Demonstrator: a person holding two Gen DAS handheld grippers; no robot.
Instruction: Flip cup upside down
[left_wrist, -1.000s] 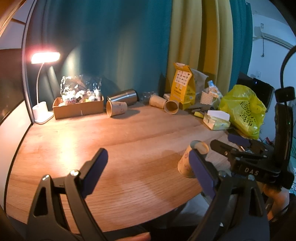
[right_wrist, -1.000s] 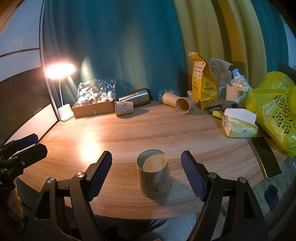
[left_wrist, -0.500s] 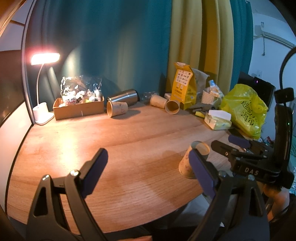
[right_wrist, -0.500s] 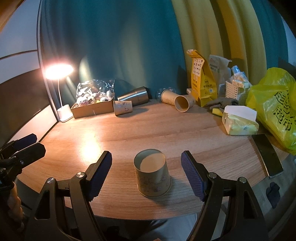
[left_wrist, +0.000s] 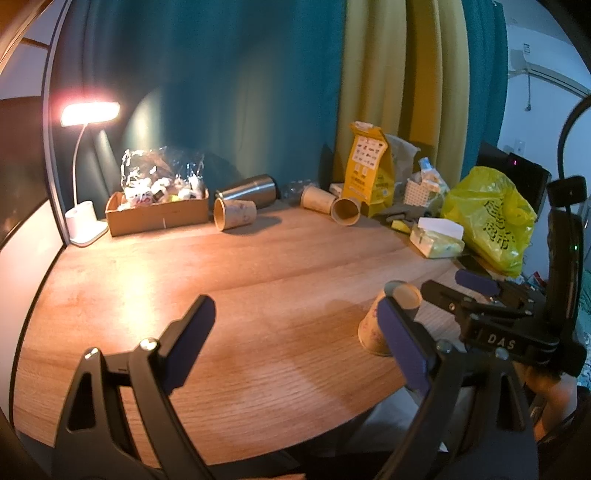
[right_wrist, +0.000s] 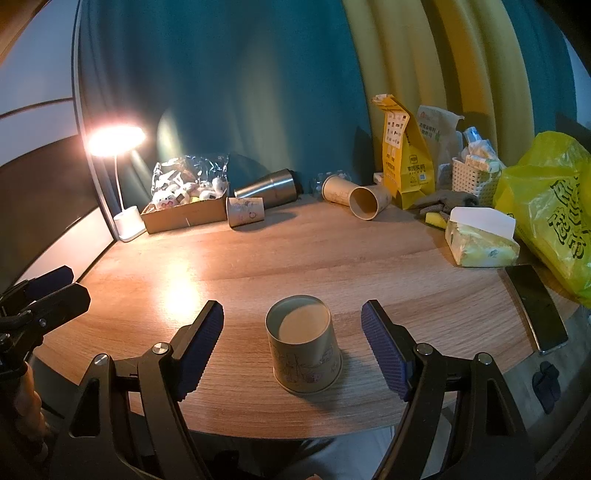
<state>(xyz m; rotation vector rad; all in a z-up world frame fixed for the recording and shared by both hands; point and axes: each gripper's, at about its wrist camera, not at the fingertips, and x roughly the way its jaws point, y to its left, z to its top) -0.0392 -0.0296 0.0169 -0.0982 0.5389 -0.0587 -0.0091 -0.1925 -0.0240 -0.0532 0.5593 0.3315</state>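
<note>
A patterned paper cup (right_wrist: 304, 350) stands on the wooden table (right_wrist: 295, 254) near the front edge, wide end down and flat base up. My right gripper (right_wrist: 291, 347) is open, one finger on each side of the cup, apart from it. The cup also shows in the left wrist view (left_wrist: 380, 321), partly behind my left gripper's right finger. My left gripper (left_wrist: 295, 339) is open and empty over the table's front left. The right gripper also shows there (left_wrist: 461, 288).
Several paper cups (right_wrist: 245, 212) and a steel tumbler (right_wrist: 267, 188) lie on their sides at the back. A cardboard box (right_wrist: 181, 214), a lit lamp (right_wrist: 116, 138), a yellow bag (right_wrist: 550, 210), a tissue pack (right_wrist: 480, 243) and a phone (right_wrist: 535, 306) stand around.
Both grippers stay open; the views have shifted only slightly. The cup has not moved.
</note>
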